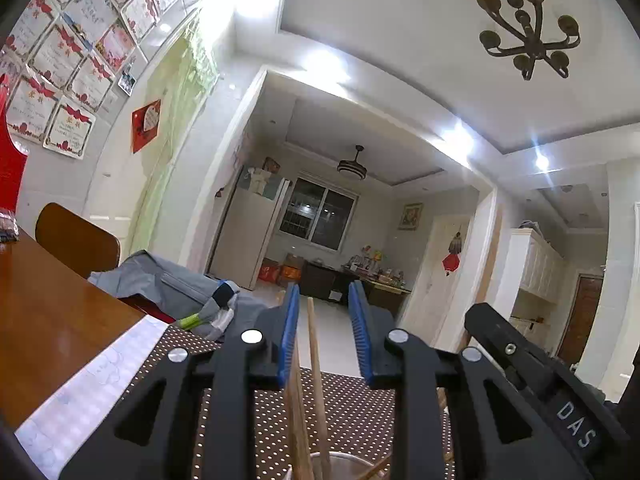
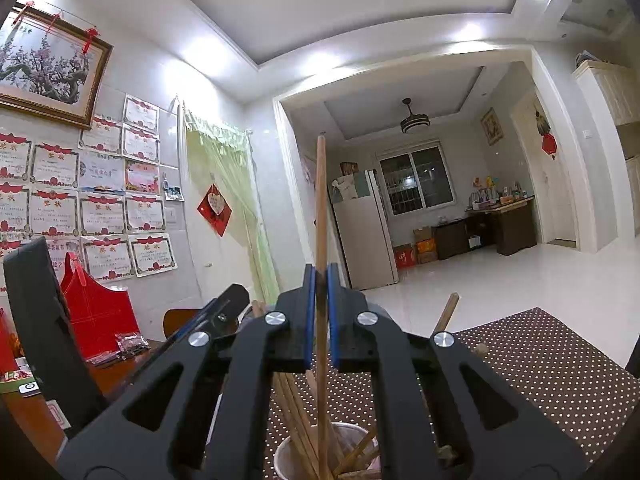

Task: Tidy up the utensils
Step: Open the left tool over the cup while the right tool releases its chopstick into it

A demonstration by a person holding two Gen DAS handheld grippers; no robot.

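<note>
My left gripper (image 1: pixel 324 286) is open over a pale cup (image 1: pixel 348 458). A wooden chopstick (image 1: pixel 314 344) rises upright from the cup between its blue pads, with a gap on both sides. My right gripper (image 2: pixel 321 270) is shut on another wooden chopstick (image 2: pixel 321 200), which stands upright and reaches well above the fingertips. Its lower end goes down into the same cup (image 2: pixel 282 454), where several more chopsticks (image 2: pixel 296 408) lean at angles. The cup stands on a brown dotted placemat (image 2: pixel 540 368).
A loose chopstick (image 2: pixel 446 316) slants up behind the right fingers. On the wooden table (image 1: pixel 48 320) to the left lie a red paper bag (image 2: pixel 96 312) and small packets (image 2: pixel 124 348). A chair back (image 1: pixel 76 240) and a grey jacket (image 1: pixel 168 284) sit beyond the mat.
</note>
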